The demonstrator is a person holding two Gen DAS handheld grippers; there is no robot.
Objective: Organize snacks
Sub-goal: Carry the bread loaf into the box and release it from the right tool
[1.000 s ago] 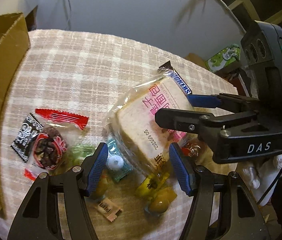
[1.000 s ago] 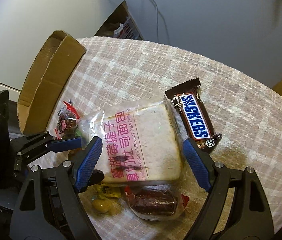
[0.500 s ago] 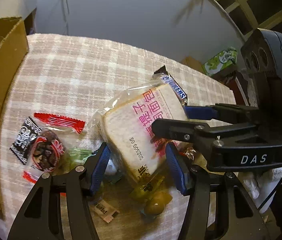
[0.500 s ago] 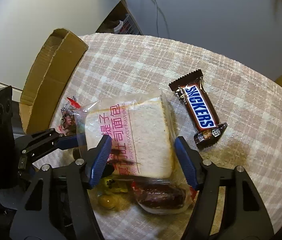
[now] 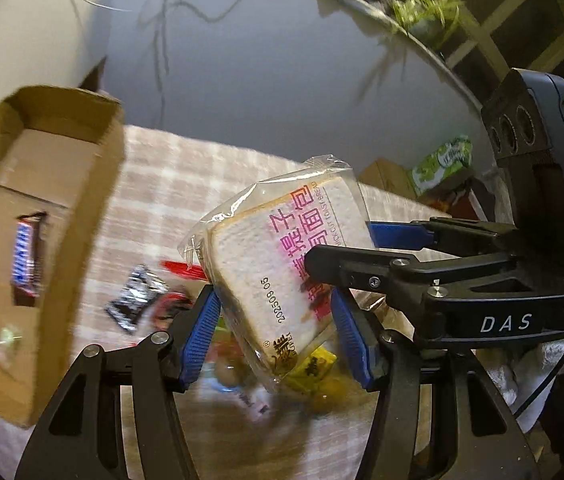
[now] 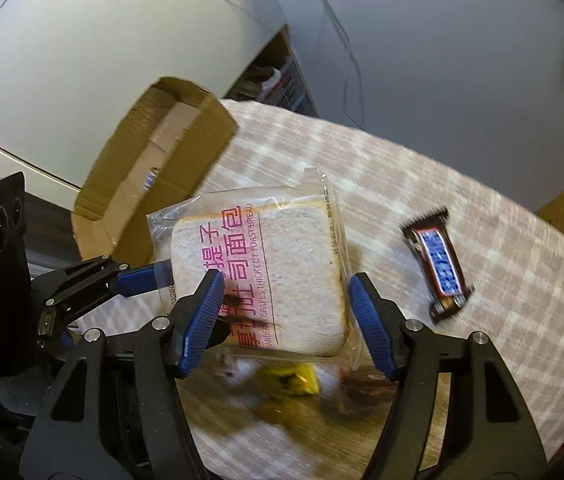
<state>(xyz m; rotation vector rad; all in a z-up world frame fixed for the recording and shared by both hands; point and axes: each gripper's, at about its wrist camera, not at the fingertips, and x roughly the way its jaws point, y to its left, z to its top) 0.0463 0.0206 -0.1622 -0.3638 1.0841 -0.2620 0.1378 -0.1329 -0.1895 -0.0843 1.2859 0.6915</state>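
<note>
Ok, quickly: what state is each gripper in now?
Left gripper: shut on the bread pack.
Right gripper: shut on the same bread pack.

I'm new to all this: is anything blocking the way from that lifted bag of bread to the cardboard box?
Nothing visible does. The bread bag hangs between both grippers above the tablecloth, and the cardboard box stands open beyond it with only bare cloth between.

"THICK CUT TOAST BREAD" on bread bag point(image 6: 265, 276); "DAS" on claw point(image 5: 506, 322).
</note>
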